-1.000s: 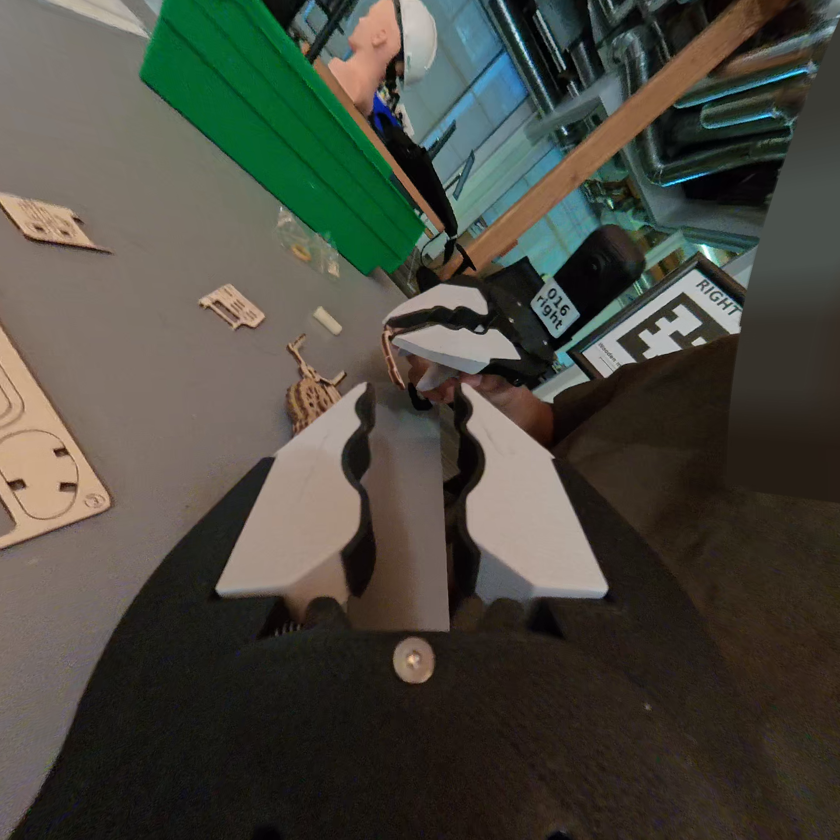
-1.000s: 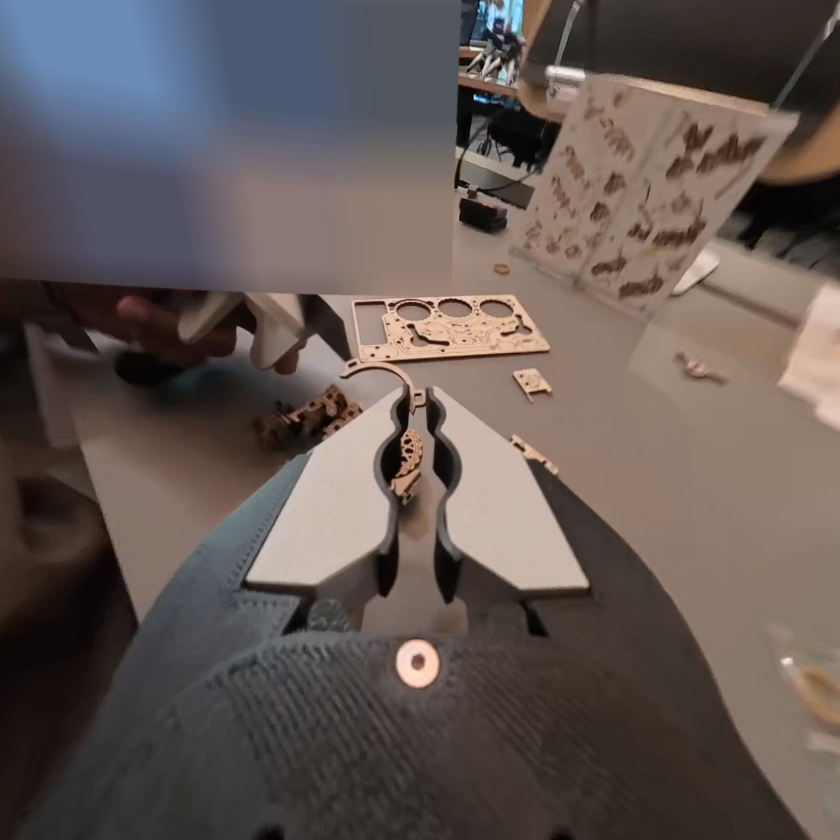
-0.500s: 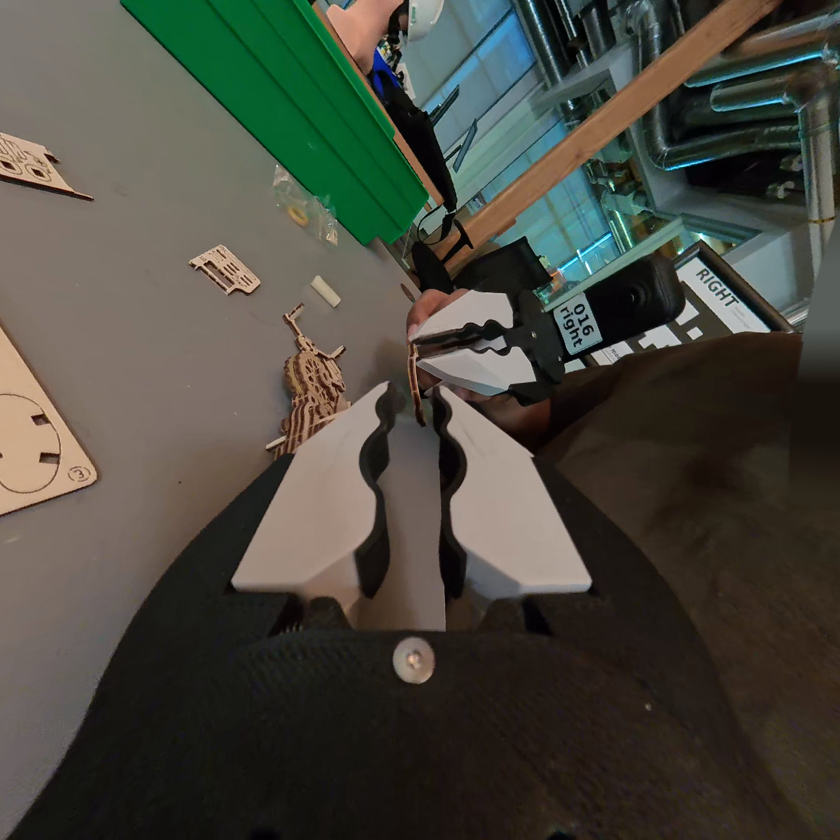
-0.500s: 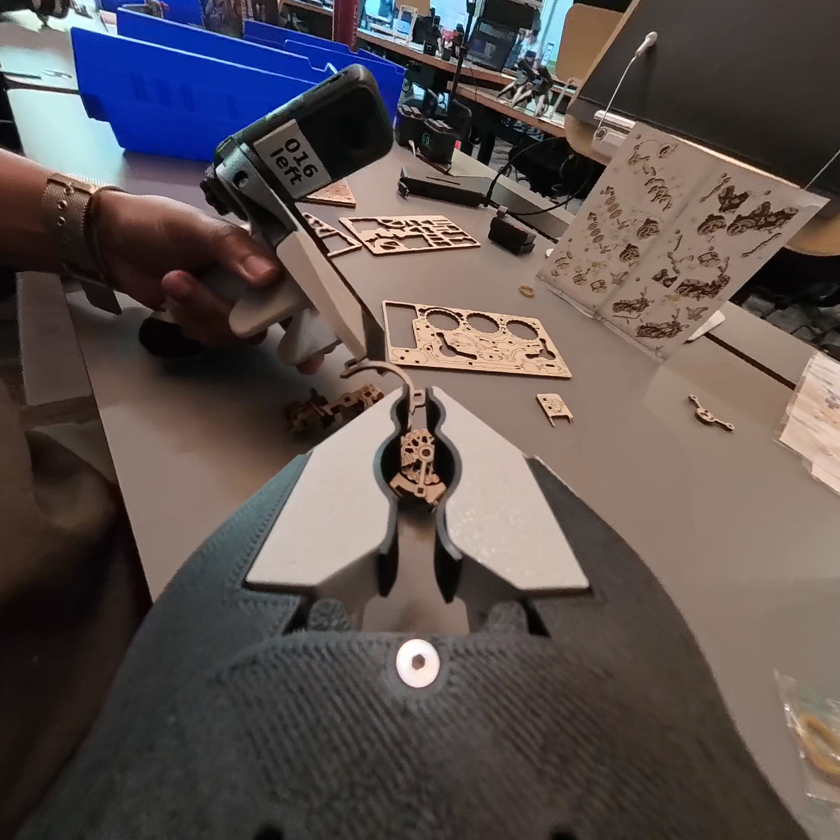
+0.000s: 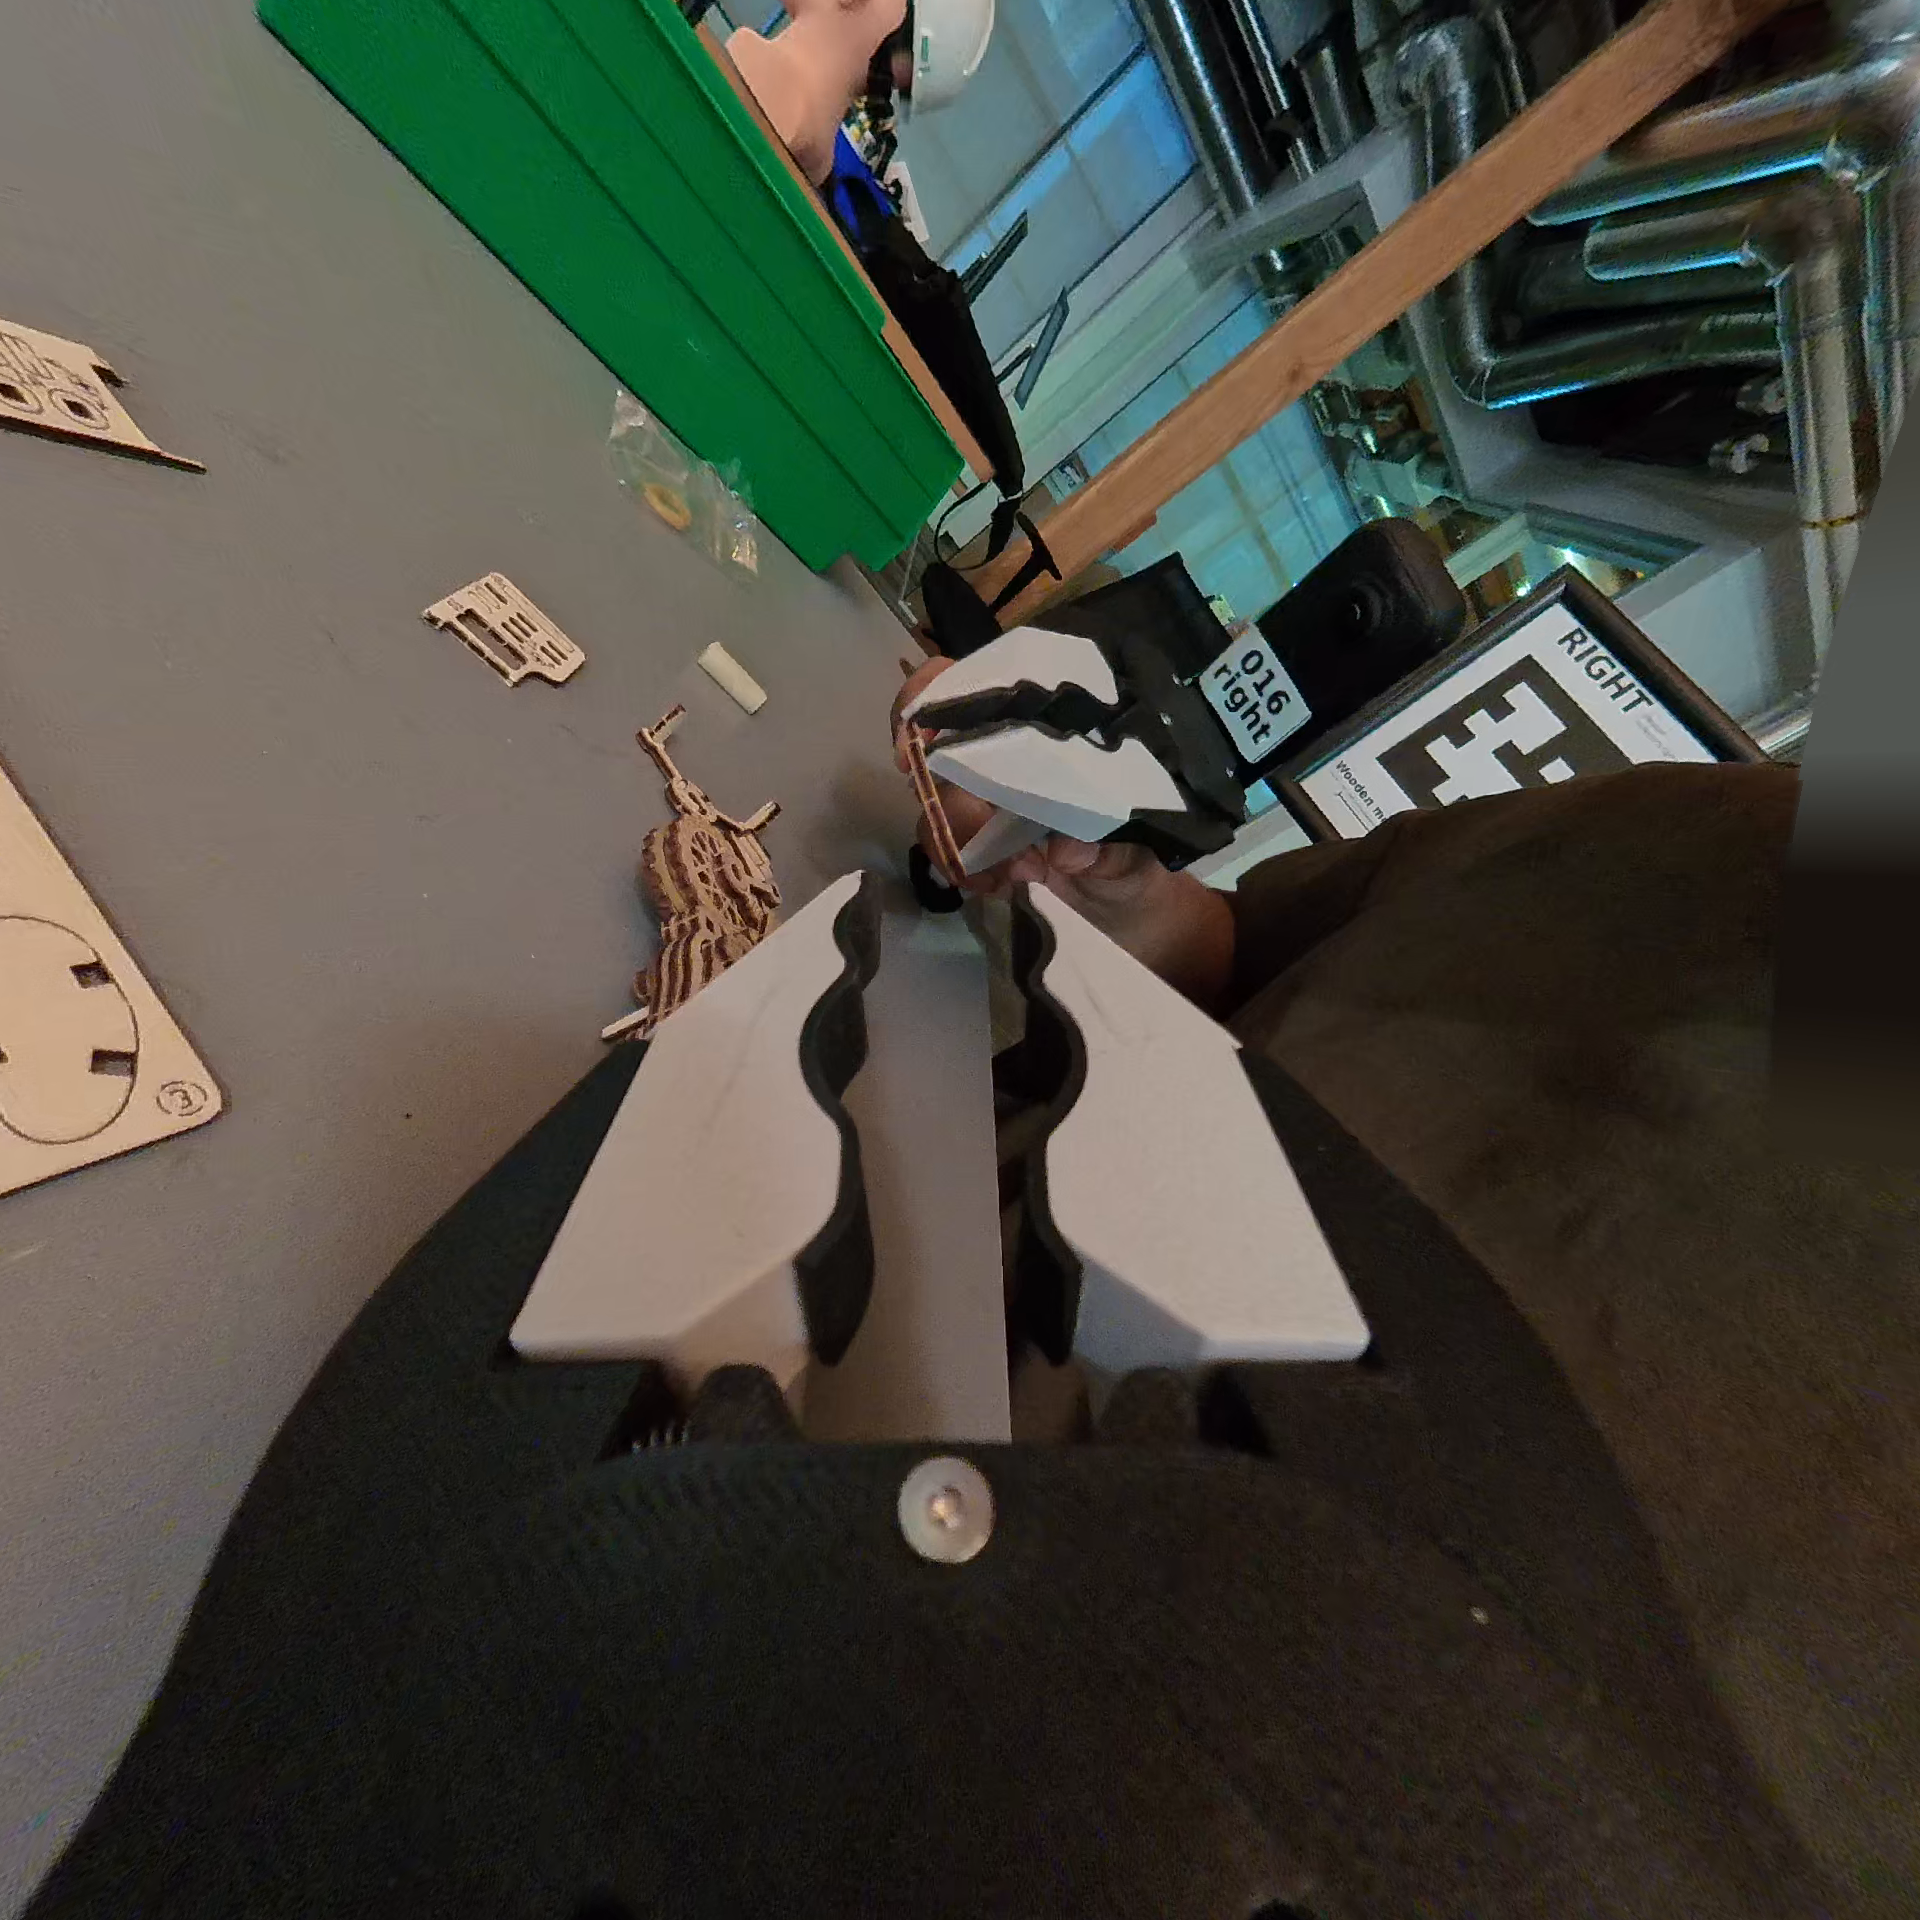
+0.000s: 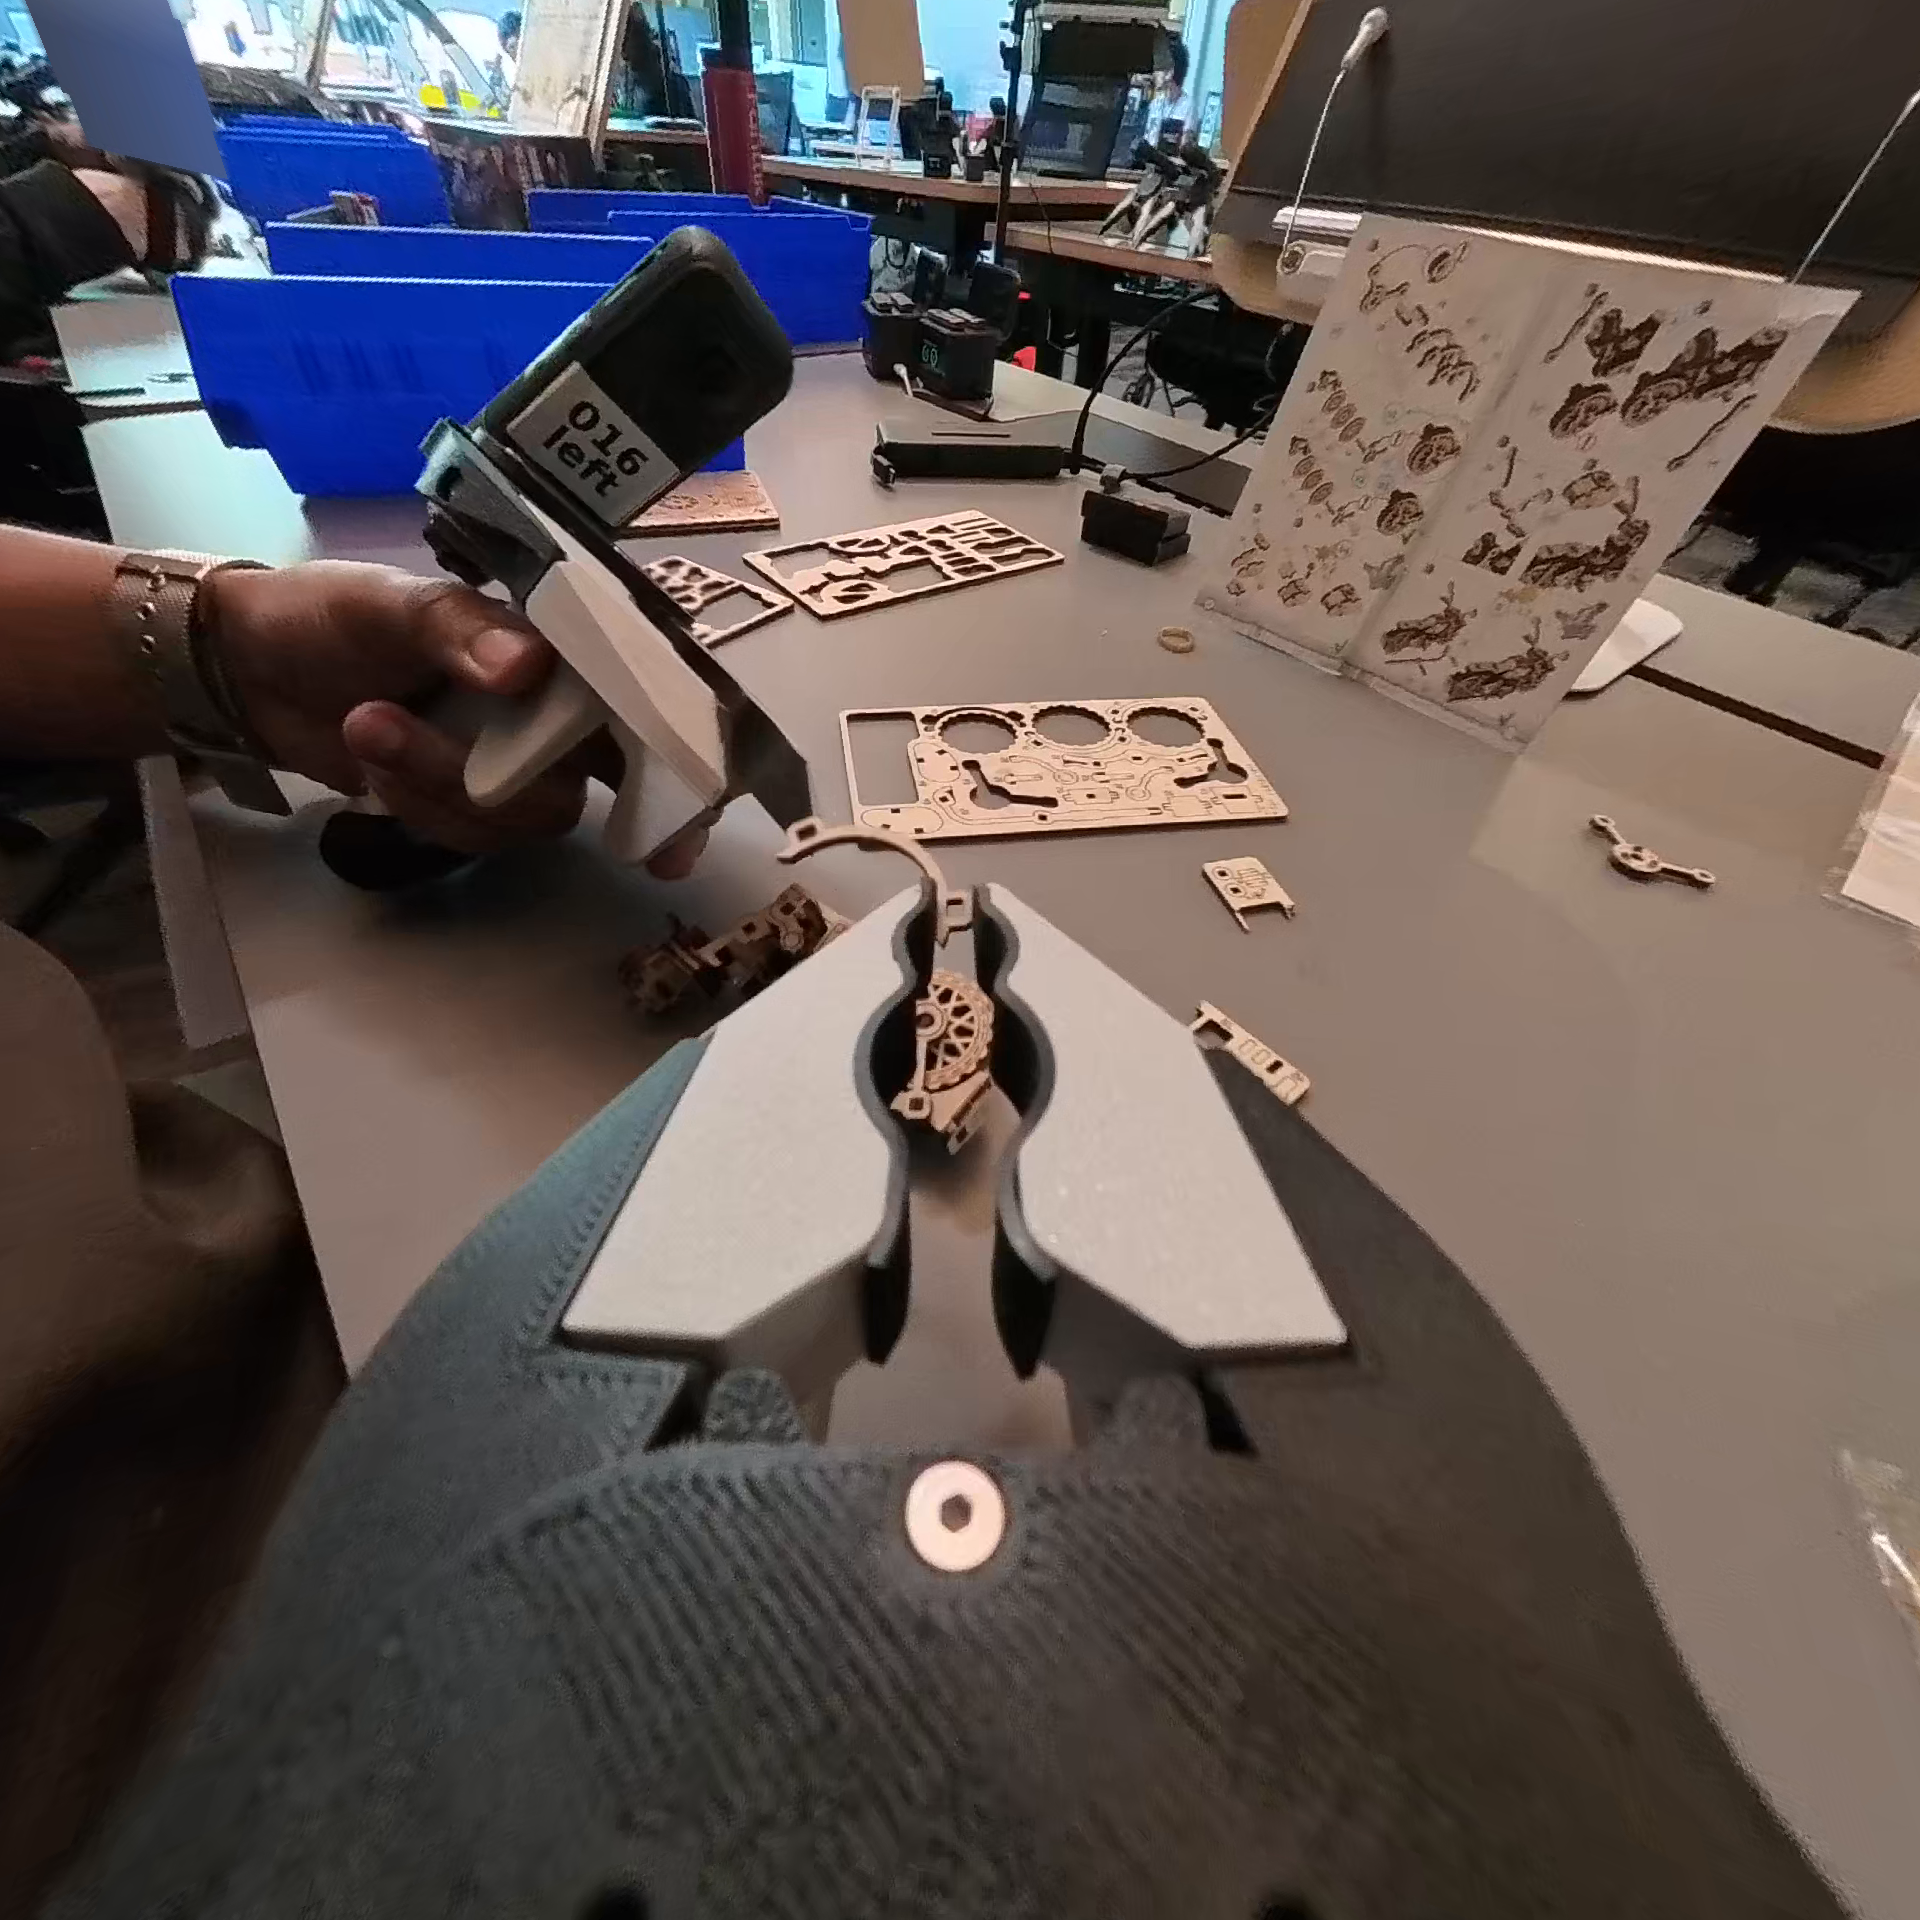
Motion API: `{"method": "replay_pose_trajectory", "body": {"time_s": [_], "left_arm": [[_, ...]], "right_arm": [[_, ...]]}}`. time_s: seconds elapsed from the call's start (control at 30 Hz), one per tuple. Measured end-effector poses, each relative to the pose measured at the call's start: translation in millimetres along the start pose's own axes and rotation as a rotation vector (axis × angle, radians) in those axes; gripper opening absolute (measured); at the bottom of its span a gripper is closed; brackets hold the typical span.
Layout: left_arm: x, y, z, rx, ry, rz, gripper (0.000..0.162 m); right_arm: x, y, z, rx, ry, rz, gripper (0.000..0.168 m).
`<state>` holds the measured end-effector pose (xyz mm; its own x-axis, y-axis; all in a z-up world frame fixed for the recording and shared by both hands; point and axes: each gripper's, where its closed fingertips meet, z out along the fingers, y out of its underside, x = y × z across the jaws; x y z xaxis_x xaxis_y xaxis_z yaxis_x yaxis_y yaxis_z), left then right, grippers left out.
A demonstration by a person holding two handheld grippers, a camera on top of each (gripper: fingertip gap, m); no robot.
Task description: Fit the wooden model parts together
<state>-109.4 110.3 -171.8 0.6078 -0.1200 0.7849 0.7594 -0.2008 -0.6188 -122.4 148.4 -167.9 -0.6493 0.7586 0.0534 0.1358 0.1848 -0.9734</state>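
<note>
- Clamping a wooden fender-and-wheel piece (image 6: 940, 1049) in right gripper (image 6: 951, 914), arch forward, presumably for joining.
- Hovering close, left gripper (image 5: 940, 914), jaws apart, empty.
- Waiting below on grey table (image 6: 1351, 1091): part-built model (image 6: 727, 951).

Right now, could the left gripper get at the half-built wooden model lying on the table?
Probably yes: the left gripper is open and empty, and the half-built model lies uncovered on the table, just beside its jaws.
</note>
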Motion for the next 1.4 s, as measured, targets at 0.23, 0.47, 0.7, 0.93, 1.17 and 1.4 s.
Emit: {"method": "replay_pose_trajectory", "body": {"time_s": [0.23,0.47,0.7,0.93,1.17,1.4], "left_arm": [[5,3,1,-0.021,0.039,-0.016,0.016],[6,8,3,-0.052,0.037,0.009,0.015],[7,10,4,-0.062,0.039,0.016,0.013],[7,11,4,-0.069,0.035,0.025,0.013],[8,13,5,-0.076,0.037,0.027,0.012],[7,12,5,-0.074,0.036,0.026,0.012]], "right_arm": [[5,-1,-1,0.011,-0.009,0.053,0.005],[9,-2,-3,0.020,-0.014,0.095,0.005],[11,-2,-4,0.025,-0.017,0.118,0.005],[11,-2,-4,0.025,-0.020,0.124,0.005],[13,-2,-4,0.027,-0.022,0.134,0.005],[13,-2,-4,0.029,-0.024,0.142,0.005]]}}
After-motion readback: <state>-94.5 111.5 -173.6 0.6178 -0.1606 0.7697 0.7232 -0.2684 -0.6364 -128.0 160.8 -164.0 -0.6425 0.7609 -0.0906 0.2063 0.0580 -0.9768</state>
